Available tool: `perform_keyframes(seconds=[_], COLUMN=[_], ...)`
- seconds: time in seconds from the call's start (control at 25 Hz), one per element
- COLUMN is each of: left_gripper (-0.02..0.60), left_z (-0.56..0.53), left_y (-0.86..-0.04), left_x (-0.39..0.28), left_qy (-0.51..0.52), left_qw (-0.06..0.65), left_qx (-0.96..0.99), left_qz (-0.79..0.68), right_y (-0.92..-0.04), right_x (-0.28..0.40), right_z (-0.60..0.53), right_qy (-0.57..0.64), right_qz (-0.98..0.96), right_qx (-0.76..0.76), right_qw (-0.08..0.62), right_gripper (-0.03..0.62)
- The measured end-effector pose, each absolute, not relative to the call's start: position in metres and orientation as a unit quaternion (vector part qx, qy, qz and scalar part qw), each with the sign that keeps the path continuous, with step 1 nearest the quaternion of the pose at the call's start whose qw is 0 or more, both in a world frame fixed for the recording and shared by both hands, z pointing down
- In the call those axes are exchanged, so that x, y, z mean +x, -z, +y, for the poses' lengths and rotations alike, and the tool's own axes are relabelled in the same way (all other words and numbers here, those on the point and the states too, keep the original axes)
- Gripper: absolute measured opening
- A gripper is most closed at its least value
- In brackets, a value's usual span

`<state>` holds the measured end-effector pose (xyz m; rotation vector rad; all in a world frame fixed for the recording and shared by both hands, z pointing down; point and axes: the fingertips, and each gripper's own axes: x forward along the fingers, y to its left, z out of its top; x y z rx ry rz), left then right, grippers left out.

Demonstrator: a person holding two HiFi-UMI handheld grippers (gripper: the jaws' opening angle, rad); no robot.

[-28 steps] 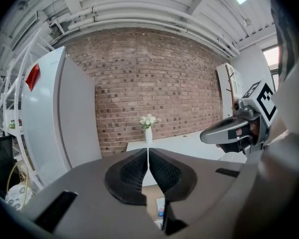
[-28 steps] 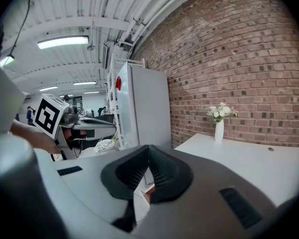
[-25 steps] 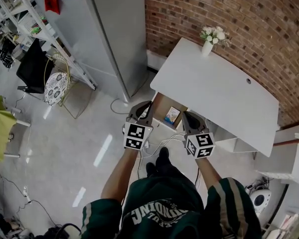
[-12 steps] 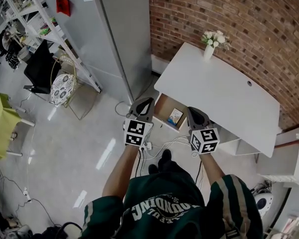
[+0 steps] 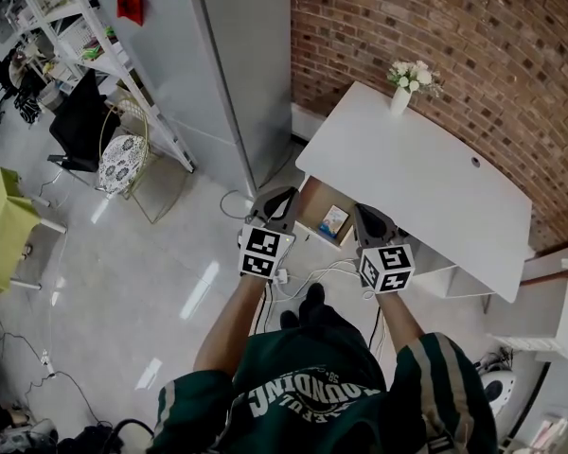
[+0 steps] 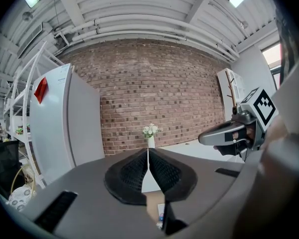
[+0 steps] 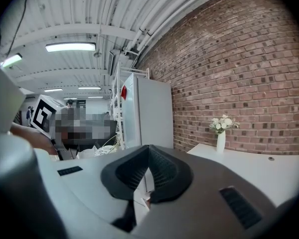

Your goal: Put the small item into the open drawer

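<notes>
Both grippers sit a touch higher than a second ago, the left gripper (image 5: pixel 284 195) at the drawer's (image 5: pixel 310 202) left front corner, the right gripper (image 5: pixel 361 210) at its right front corner, each with fingers pressed together on nothing. Inside the drawer, toward its right side, the item (image 5: pixel 332 221) lies flat, its long axis running roughly front to back. It is between the two grippers and nearer the right one.

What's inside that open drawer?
A small blue-and-white item lies in the drawer. The drawer's back part is hidden under the white desk, so anything there can't be seen.
</notes>
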<state>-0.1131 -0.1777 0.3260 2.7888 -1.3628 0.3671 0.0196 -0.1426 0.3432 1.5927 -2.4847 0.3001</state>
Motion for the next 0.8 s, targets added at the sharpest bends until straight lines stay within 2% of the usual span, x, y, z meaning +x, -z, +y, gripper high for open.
perform_keyframes(seconds=[0.8], left_gripper=[0.023], left_z=[-0.166], left_y=[-0.328], left_x=[-0.105], left_qy=[-0.122], left_qw=[0.013], left_qx=[0.896], left_qz=[-0.427], right_y=[-0.341], right_x=[0.02], right_z=[-0.132], right_qy=[-0.105], right_qz=[-0.835], right_qx=[0.534], right_qw=[0.082], right_gripper=[0.025])
